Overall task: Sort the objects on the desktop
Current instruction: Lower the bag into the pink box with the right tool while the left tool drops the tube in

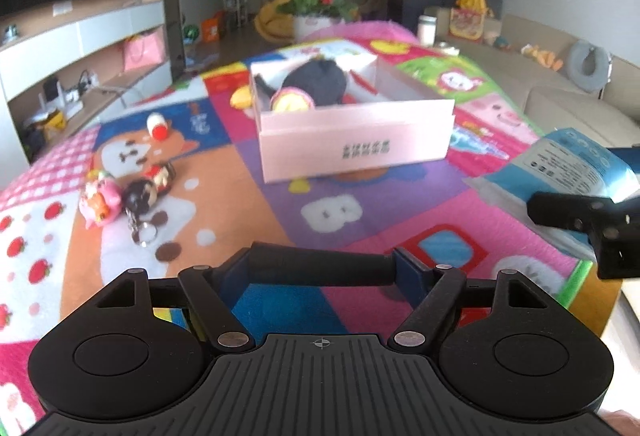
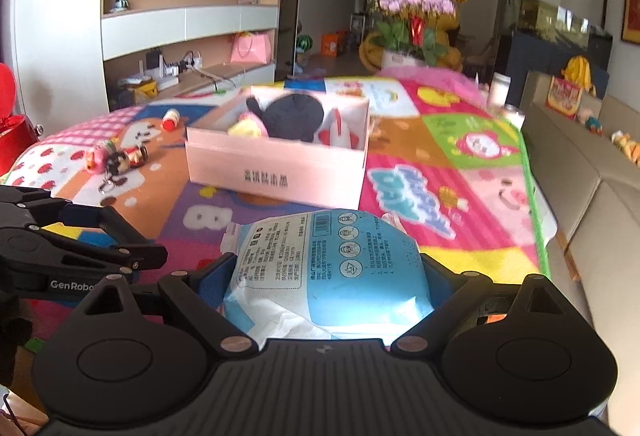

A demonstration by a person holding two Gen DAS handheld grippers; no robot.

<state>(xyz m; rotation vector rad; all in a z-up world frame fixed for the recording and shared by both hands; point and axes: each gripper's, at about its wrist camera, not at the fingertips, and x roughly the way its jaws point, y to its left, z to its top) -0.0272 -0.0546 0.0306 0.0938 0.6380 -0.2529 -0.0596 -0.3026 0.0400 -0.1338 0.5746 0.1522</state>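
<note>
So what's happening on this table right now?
A person is sorting items on a colourful mat with two handheld tongs. The right tongs grip a blue-and-white packet; the left tongs hold a dark cylinder crosswise. The pink box ahead already holds a dark plush toy. Small figurine keychains remain on the mat.

Showing matte black plastic all over the left gripper and the right gripper alike. Carrying a ribbed plate at the centre, marked with a small crosshair on the left one and a faint pale emblem on the right. Flanking that plate with two big round housings, each bearing a raised disc. Pinning slanted link bars with silver rivets, smaller ones capping arms pierced by triangular cutouts. Ending in blue finger pads. Displaying white "GenRobo" lettering along the left gripper's side.
</note>
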